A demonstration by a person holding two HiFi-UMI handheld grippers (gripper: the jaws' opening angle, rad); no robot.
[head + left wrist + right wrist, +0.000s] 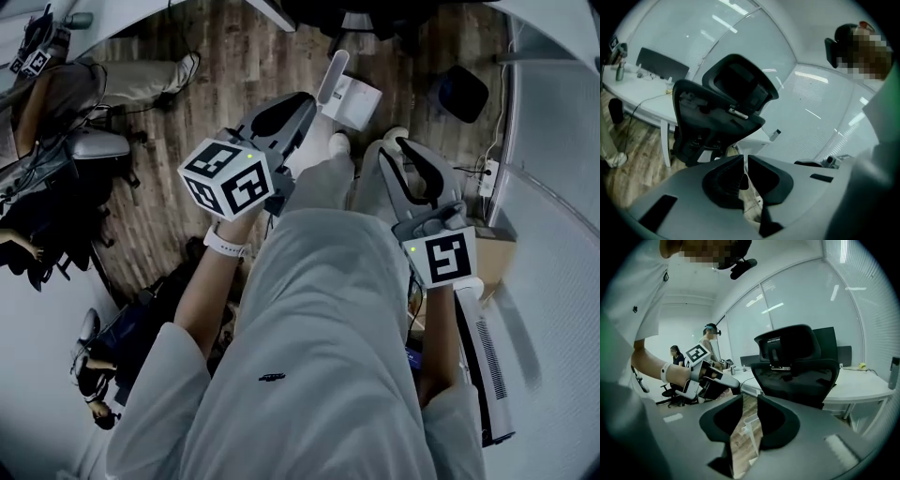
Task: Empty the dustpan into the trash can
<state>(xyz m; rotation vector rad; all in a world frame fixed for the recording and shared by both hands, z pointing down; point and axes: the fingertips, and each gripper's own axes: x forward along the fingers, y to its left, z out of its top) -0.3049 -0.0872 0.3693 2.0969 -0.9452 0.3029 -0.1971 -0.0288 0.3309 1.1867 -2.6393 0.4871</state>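
Observation:
A white dustpan point(356, 99) with a long pale handle point(334, 73) stands on the wooden floor just beyond my shoes. My left gripper point(300, 107) hangs above and left of it, its jaws shut with nothing between them point(745, 161). My right gripper point(397, 150) is to the dustpan's lower right and apart from it. Its jaws are open point(750, 401); through the gap I see floor and a white upright piece point(751, 425) further off, untouched. A dark round bin-like thing point(462, 92) sits on the floor at the far right.
A black office chair point(797, 366) stands ahead by a white desk point(862, 385); the same chair point(722, 108) also faces the left gripper. A cardboard box point(495, 251) and a white appliance point(487, 361) lie on my right. Other people point(56, 89) are on the left.

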